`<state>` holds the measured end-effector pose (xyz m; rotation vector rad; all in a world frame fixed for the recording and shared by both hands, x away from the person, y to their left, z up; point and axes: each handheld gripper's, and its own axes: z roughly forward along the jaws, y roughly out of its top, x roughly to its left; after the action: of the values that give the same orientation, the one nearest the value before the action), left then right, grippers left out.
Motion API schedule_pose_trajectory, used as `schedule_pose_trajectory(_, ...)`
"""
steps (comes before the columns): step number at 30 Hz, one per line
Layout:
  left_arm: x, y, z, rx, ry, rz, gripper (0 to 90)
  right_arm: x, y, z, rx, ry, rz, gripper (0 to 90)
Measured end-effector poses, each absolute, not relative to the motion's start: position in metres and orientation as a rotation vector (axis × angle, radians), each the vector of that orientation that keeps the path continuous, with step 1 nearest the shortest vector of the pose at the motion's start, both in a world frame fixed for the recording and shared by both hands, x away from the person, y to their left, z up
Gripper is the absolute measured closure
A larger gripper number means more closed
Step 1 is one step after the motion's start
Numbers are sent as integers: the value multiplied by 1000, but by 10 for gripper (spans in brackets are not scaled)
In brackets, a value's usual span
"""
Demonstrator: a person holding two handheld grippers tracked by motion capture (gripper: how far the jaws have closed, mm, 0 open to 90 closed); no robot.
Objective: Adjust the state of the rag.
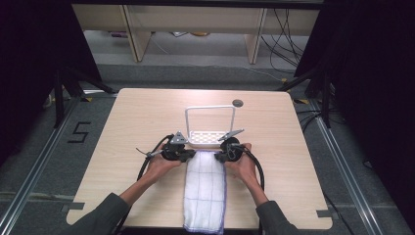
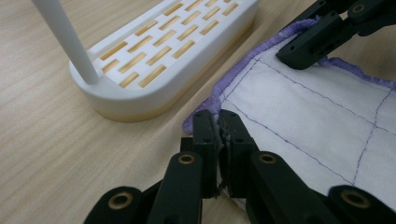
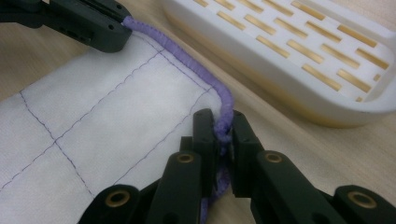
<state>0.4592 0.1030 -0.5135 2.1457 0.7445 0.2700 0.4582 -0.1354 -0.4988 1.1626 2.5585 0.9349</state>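
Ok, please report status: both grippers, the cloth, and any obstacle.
Left gripper shut on cloth corner. Right gripper shut on other far corner. Cloth flat on table. White rack just beyond.

A light wooden table (image 1: 127, 127) carries two things. A white rack (image 1: 209, 138) with a slotted base and an upright hoop stands near its middle. Just on the near side of the rack lies a white cloth (image 1: 205, 188) with purple edging, stretching lengthwise to the near edge and hanging slightly over it.
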Motion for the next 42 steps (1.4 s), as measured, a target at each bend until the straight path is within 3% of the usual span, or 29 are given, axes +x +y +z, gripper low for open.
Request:
schedule_pose_trajectory(10,458,104,-508,2093,751,259,862,453,-135,-487,1133,2536,972,851)
schedule_pose_trajectory(23,436,107,-467,2034,666,246,862,429,-139,-453,1017,2518,1128,853)
schedule_pose_trajectory(42,444,114,-442,1976,666,264,862,428,-145,-427,1001,2457,1219,853)
